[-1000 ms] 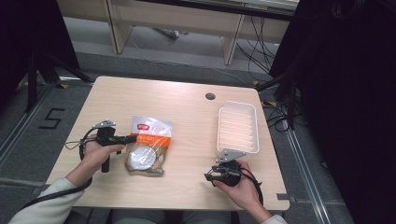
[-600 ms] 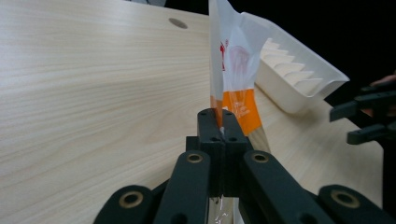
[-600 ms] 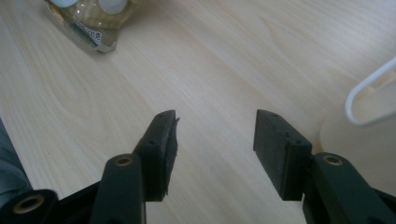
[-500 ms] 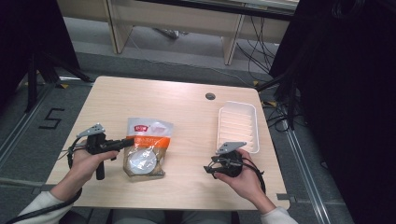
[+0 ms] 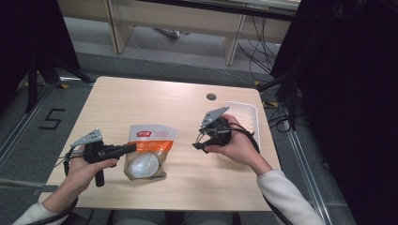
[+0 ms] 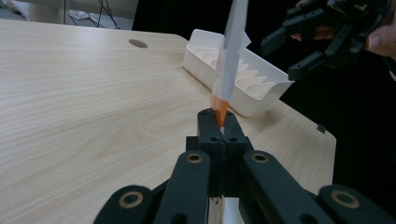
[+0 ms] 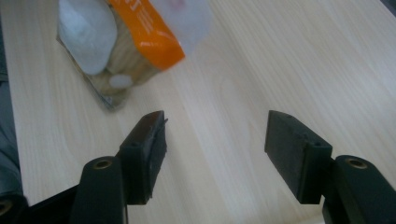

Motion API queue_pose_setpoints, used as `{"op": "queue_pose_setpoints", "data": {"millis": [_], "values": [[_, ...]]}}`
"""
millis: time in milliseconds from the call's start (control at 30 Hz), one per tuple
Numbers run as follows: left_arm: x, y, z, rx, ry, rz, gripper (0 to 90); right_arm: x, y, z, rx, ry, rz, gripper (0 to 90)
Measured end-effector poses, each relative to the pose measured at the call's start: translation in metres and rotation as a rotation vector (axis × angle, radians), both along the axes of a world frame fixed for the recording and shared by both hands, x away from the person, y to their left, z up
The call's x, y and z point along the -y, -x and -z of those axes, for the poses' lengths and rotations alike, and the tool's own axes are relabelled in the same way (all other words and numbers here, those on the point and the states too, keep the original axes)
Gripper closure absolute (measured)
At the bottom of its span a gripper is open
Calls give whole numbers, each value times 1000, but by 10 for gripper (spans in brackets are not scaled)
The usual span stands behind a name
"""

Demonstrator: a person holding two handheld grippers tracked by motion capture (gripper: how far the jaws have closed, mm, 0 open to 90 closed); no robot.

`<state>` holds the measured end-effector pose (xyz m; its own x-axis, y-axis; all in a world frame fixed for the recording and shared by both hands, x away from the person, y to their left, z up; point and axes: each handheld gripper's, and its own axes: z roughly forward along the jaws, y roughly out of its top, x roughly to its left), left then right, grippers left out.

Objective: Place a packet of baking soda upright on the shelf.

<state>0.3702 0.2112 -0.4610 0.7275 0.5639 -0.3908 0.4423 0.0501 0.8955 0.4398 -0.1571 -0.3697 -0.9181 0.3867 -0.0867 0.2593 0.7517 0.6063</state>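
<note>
Pouch hangs from the clenched left gripper; right gripper, jaws spread, probably faces its free side.

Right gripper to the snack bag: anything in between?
No. In the high view, only bare table lies between the open right gripper and the snack bag, whose edge the left gripper pinches.
</note>
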Motion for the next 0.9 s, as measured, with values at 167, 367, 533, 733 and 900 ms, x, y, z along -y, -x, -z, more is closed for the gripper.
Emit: {"op": "queue_pose_setpoints", "data": {"millis": [167, 367, 533, 733, 900], "values": [[3, 3, -3, 6, -5, 9, 897, -29, -10, -2, -10, 20, -89, 377], [5, 4, -4, 21, -4, 28, 897, -52, -19, 5, -21, 37, -146, 402], [6, 5, -6, 36, -12, 45, 897, -69, -26, 14, -46, 60, -221, 560], [8, 6, -7, 46, -12, 50, 897, -75, -25, 18, -69, 80, -272, 766], [7, 6, -6, 38, -6, 48, 896, -77, -18, 14, -62, 139, -301, 897]]}}
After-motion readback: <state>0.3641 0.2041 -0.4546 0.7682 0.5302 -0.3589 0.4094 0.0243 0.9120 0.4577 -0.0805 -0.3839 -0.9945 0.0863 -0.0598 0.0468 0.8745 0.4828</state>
